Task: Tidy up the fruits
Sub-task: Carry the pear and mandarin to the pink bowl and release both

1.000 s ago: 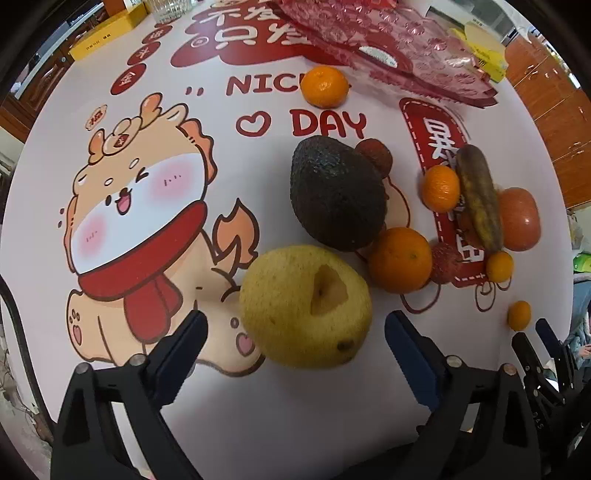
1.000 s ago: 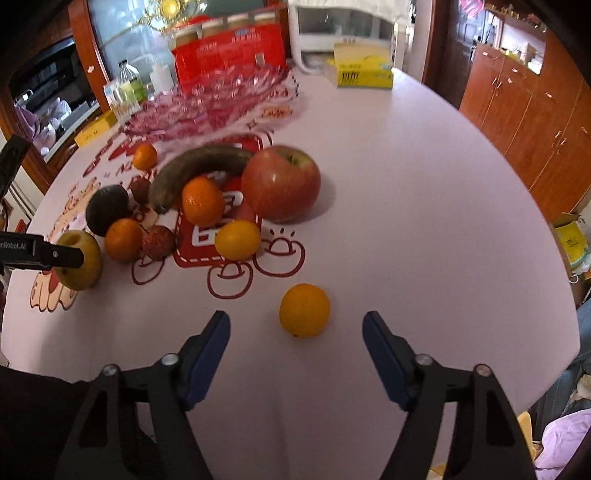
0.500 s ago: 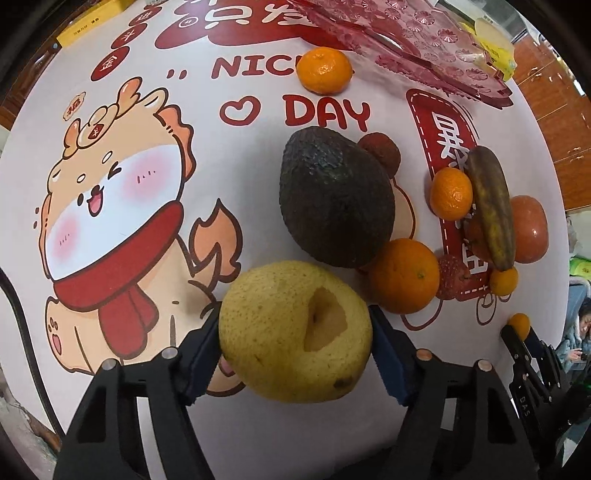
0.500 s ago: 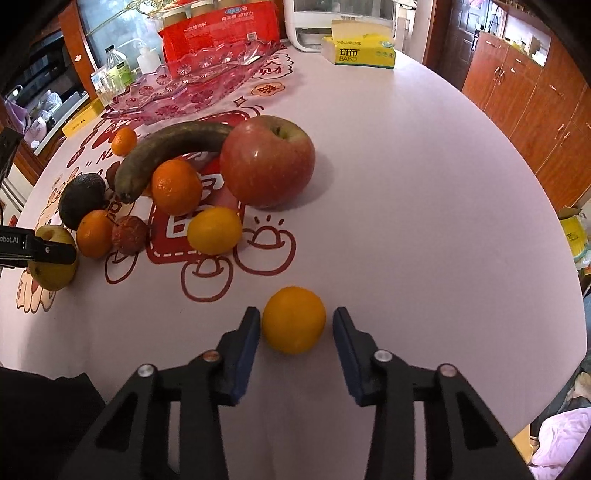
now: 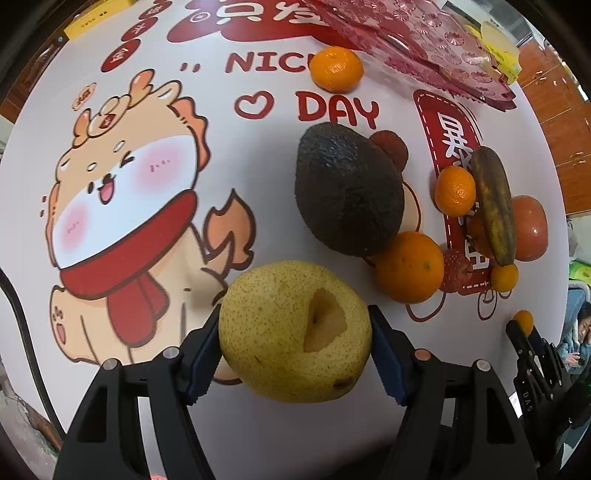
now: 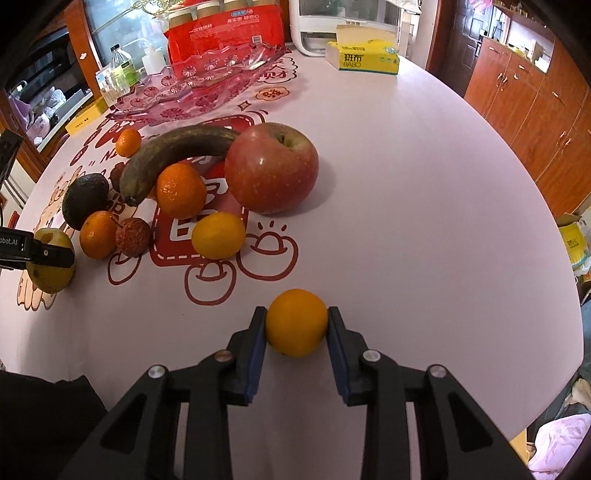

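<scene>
My left gripper (image 5: 295, 350) is shut on a yellow pear (image 5: 295, 332) with a notch cut in it, at the near edge of the table. Beyond it lie a dark avocado (image 5: 347, 192), an orange (image 5: 410, 266), lychees (image 5: 456, 269), tangerines (image 5: 336, 68), a brown banana (image 5: 493, 206) and a red apple (image 5: 530, 227). My right gripper (image 6: 296, 326) is shut on a small orange (image 6: 296, 323) resting on the table. The same pile shows beyond it: apple (image 6: 271, 168), banana (image 6: 173, 155), avocado (image 6: 85, 199).
A clear pink fruit tray (image 6: 199, 88) stands at the back of the table, also seen in the left wrist view (image 5: 424, 40). Behind it are a red package (image 6: 225, 33), bottles (image 6: 120, 70) and a yellow tissue box (image 6: 364, 57). Wooden cabinets (image 6: 535, 103) stand to the right.
Both grippers moved forward and closed: the left onto the pear, the right onto the small orange. The other fruit has not moved.
</scene>
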{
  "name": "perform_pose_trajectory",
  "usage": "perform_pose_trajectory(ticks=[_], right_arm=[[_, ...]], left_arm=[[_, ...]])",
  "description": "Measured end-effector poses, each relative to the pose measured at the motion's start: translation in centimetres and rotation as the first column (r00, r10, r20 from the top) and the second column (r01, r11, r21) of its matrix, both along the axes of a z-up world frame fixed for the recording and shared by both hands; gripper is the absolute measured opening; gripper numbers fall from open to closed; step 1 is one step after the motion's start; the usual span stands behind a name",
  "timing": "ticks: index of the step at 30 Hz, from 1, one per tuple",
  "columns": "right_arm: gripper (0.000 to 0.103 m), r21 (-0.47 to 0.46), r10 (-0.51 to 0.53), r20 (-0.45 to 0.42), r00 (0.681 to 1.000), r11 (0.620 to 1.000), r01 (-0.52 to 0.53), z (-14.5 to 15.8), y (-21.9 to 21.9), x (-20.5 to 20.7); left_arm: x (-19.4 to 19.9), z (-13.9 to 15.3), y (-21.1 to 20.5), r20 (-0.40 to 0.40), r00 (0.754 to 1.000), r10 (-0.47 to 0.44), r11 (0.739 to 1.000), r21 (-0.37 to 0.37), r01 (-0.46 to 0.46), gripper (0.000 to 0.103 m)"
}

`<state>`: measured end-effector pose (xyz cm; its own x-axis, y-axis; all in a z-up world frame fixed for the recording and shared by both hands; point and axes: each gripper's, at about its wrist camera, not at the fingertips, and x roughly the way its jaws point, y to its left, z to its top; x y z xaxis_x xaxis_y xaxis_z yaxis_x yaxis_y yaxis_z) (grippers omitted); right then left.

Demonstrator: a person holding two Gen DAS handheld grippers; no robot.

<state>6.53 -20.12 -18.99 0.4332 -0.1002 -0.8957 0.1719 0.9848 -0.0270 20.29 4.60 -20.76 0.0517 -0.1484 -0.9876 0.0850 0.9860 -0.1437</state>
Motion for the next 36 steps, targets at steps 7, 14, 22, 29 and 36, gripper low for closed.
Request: perform_pose_trajectory(ticks=[7,14,22,29,36], right_arm=[[0.031,-0.007,-0.002,0.030,1.000,1.000,0.002,2.7,0.1,0.8],[0.031,-0.038,0.022,0.104,0.994,0.999,-0.018,7.4,-0.1,3.6],[0.032,-0.089,0.107,0.197,0.975,0.992,-0.091,12.9,-0.1,8.1],[0.032,-0.080,0.155,0.278,0.948,0.987,-0.138,16.0,0.6,12.3],[0.032,-0.021,0.179,0.299,0.937,0.983,-0.181,15.8,1.9,16.2]], left_arm=[[-0.2,3.7,1.2,0.034,0.999,0.005,1.000,-0.021,-0.004,0.071],[1.6,9.2,1.2,0.132,0.991,-0.017,1.000,-0.019,0.019,0.071],[5.7,15.1,-0.1,0.282,0.957,-0.063,0.997,-0.014,0.069,0.071],[9.3,18.0,-2.2,0.358,0.926,-0.122,0.992,0.027,0.120,0.071],[12.1,18.8,-3.6,0.388,0.913,-0.129,0.991,0.017,0.133,0.071]])
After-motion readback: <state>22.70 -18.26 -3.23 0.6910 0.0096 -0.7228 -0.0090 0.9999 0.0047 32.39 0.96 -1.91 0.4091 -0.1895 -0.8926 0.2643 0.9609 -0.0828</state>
